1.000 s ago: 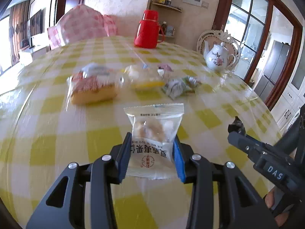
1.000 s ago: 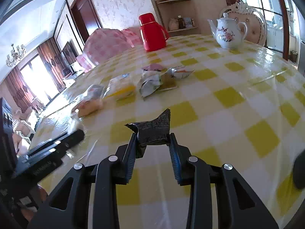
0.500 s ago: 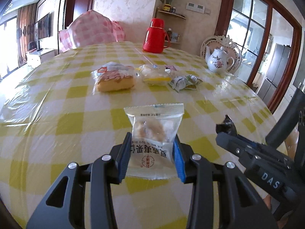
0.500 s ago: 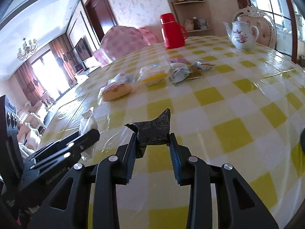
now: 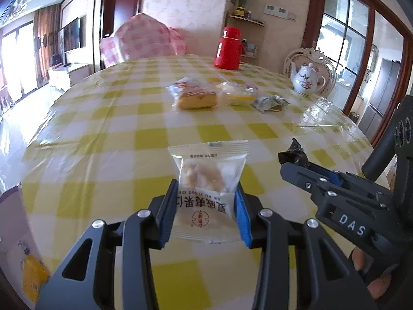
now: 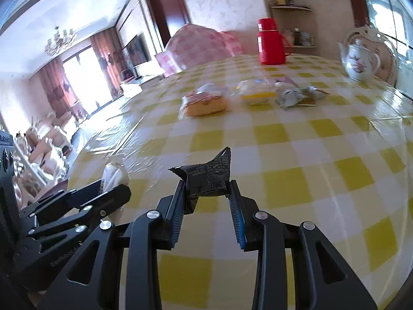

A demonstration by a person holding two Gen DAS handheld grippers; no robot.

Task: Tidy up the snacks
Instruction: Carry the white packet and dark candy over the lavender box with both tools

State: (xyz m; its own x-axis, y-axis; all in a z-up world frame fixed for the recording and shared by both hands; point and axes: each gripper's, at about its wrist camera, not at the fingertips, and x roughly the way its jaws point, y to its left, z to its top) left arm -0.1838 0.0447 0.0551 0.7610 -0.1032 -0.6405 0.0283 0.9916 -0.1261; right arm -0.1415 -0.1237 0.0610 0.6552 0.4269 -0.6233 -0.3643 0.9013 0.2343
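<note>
My left gripper [image 5: 206, 201] is shut on a clear-and-white nut snack packet [image 5: 207, 180], held above the near part of the yellow-checked table [image 5: 129, 139]. My right gripper [image 6: 207, 193] is shut on a crumpled black snack packet [image 6: 206, 175]; it shows at the right of the left wrist view [image 5: 294, 155]. Far across the table lie a wrapped cake [image 5: 196, 99], a yellow-filled packet [image 5: 240, 95] and a silver-green packet [image 5: 269, 102]. They also show in the right wrist view: the cake [image 6: 206, 103], the yellow packet [image 6: 255, 94], the silver packet [image 6: 289, 97].
A red thermos [image 5: 228, 49] stands at the table's far side and a white floral teapot [image 5: 307, 80] at the far right. A pink checked chair [image 5: 142, 41] stands behind the table. The table edge curves close on the left.
Both grippers have pulled back and up from the table with their packets still held. The snacks on the table now look farther away.
</note>
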